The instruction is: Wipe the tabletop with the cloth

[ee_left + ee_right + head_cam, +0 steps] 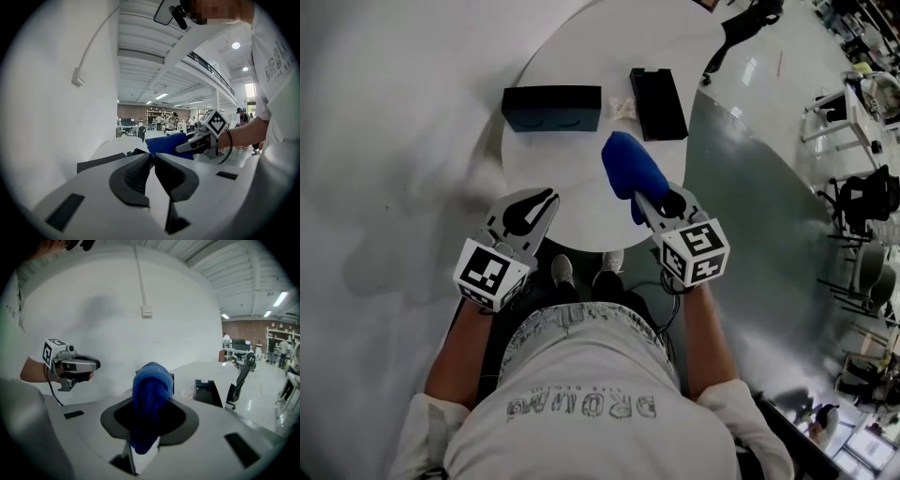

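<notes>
A blue cloth (630, 167) hangs bunched over the near part of the round white table (581, 178). My right gripper (642, 202) is shut on it, and in the right gripper view the cloth (151, 390) fills the gap between the jaws and droops down. My left gripper (546, 199) hovers over the table's near left edge, shut with nothing in it. In the left gripper view its jaws (152, 159) meet at the tips, and the cloth (166, 144) shows ahead to the right.
A dark blue box (551, 106) and a black box (658, 101) lie at the table's far side, with a small crumpled white scrap (622, 107) between them. The person's shoes (586, 272) stand at the near table edge. Chairs and desks (862, 187) stand far right.
</notes>
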`<action>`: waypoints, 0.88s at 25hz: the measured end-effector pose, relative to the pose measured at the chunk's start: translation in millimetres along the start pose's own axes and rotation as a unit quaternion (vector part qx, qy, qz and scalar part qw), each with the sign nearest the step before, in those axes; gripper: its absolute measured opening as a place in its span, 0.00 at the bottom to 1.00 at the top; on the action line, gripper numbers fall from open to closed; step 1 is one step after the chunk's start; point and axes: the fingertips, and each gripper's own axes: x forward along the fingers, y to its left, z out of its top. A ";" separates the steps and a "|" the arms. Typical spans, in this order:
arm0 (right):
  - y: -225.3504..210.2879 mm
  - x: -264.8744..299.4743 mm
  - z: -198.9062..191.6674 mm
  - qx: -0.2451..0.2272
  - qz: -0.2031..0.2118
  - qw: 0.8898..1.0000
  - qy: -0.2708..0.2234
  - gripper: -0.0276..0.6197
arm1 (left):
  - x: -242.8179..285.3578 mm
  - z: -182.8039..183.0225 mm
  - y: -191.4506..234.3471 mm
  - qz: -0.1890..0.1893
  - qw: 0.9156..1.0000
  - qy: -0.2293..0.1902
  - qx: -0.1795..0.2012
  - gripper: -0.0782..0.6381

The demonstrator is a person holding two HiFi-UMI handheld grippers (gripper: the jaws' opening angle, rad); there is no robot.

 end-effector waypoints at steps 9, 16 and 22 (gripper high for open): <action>17.3 -0.3 21.4 -0.012 0.022 1.000 -0.019 0.20 | -12.0 5.9 8.0 0.021 1.000 -0.009 0.000 0.18; 22.3 -4.1 33.9 -0.013 0.037 0.999 -0.035 0.20 | -15.6 9.0 11.3 0.036 0.999 -0.013 0.001 0.18; 23.7 -5.3 36.5 -0.014 0.042 0.998 -0.038 0.20 | -18.0 6.6 12.6 0.045 0.999 -0.010 -0.005 0.18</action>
